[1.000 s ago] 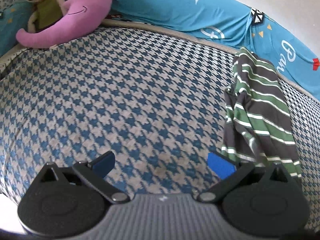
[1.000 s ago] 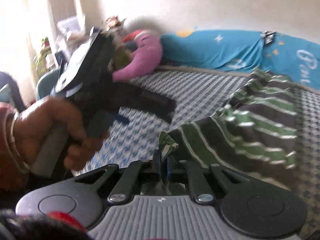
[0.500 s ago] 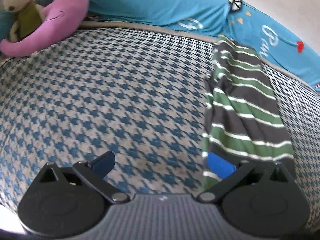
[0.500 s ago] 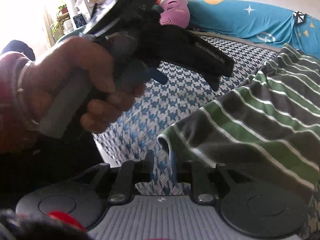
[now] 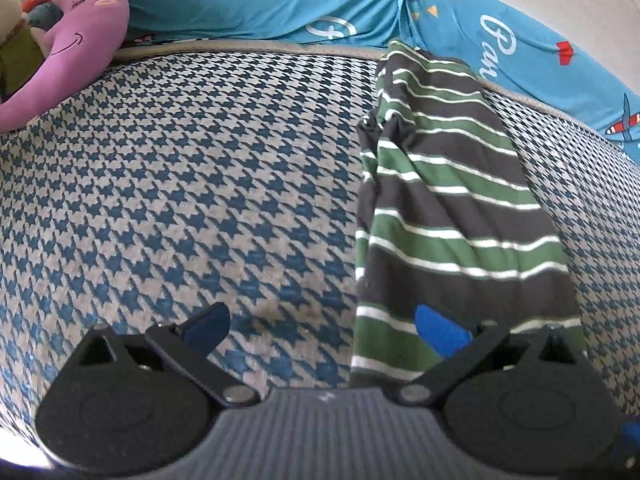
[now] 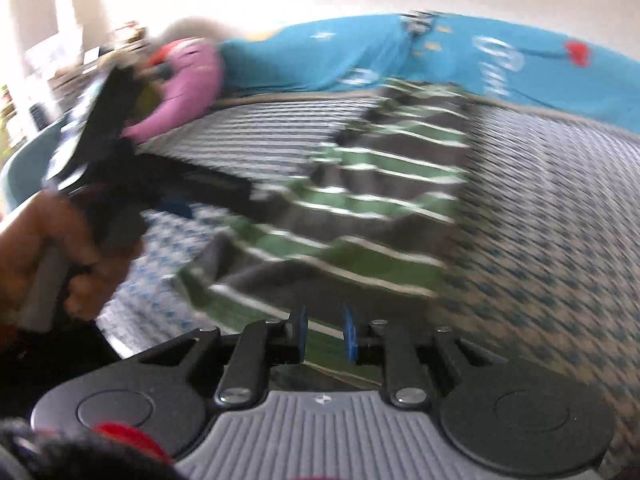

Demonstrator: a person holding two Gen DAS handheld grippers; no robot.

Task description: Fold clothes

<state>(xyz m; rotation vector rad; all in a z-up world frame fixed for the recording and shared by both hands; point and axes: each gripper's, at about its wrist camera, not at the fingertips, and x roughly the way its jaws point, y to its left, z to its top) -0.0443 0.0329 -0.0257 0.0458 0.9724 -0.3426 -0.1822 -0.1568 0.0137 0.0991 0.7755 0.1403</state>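
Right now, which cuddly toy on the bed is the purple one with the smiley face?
The big purple plush at the bed's far left corner, eyes shut and smiling. The smaller cream toy in an olive top leans against it at the picture's edge.

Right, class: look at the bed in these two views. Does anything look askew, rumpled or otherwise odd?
The striped shirt lies as a long rumpled strip, bunched along its left edge rather than flat. The bedcover has a faint brownish mark near the left gripper, whose jaws are open. The right wrist view is too blurred to add more.
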